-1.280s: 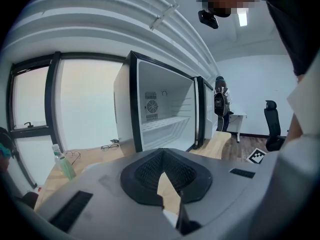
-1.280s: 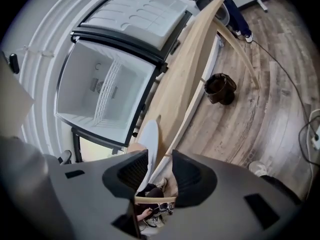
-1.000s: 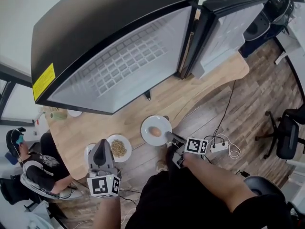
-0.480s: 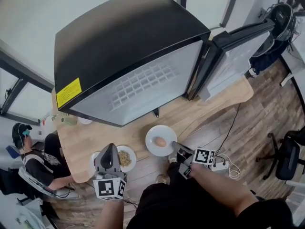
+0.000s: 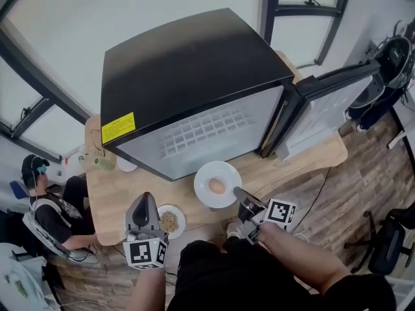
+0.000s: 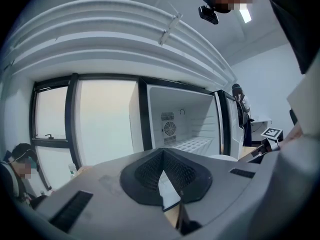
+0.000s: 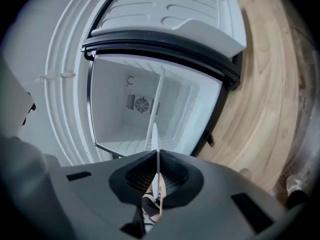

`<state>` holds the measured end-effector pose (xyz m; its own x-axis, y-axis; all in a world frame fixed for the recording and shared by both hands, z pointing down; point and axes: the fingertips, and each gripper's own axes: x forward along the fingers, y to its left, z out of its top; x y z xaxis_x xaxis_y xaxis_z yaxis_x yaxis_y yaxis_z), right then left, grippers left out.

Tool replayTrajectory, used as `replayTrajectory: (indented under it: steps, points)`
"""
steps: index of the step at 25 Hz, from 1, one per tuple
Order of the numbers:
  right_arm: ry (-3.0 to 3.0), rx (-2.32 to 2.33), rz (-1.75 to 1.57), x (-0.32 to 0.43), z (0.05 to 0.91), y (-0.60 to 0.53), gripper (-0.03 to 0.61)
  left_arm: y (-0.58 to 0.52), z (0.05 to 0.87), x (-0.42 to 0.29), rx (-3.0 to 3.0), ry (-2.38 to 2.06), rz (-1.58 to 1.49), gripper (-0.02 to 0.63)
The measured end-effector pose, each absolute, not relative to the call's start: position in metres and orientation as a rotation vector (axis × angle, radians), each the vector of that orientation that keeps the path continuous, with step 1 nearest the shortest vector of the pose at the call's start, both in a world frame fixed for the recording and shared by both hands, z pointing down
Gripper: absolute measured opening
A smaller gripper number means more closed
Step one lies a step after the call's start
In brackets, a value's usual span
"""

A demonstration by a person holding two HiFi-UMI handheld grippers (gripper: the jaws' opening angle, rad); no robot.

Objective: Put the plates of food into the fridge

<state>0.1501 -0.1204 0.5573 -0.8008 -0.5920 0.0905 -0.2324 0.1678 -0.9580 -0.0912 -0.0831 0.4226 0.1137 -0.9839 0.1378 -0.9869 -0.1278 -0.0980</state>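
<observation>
Left tongs (image 5: 144, 198) closed, tips together, nothing clamped; lower left of the head view. Grain plate (image 5: 179, 220) sits just right of them, at the near edge of the surface (image 5: 120, 193). Right tongs (image 5: 237, 191) closed on the rim of the egg plate (image 5: 211, 172), egg (image 5: 217, 186) centred on it, mid-frame just in front of the fridge (image 5: 194, 70). Fridge is open, white wire shelf (image 5: 207, 131) visible inside, door (image 5: 324, 105) swung to the upper right.

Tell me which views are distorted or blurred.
Head view: wide-angle, so the fridge bulges; the windows are pale, without detail. Left gripper view: fisheye, dark corners, bent ceiling lines, the left gripper soft. Right gripper view: fisheye, scene turned sideways, the right gripper and the rim of its egg plate soft.
</observation>
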Motion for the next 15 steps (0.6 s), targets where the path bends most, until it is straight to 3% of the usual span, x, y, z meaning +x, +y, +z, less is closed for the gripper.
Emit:
replayTrajectory:
  steps: [15]
  points:
    - [2.299, -0.746, -1.458, 0.100, 0.467, -0.188, 0.034, -0.097, 0.388, -0.136, 2.284, -2.182, 0.212, 0.004]
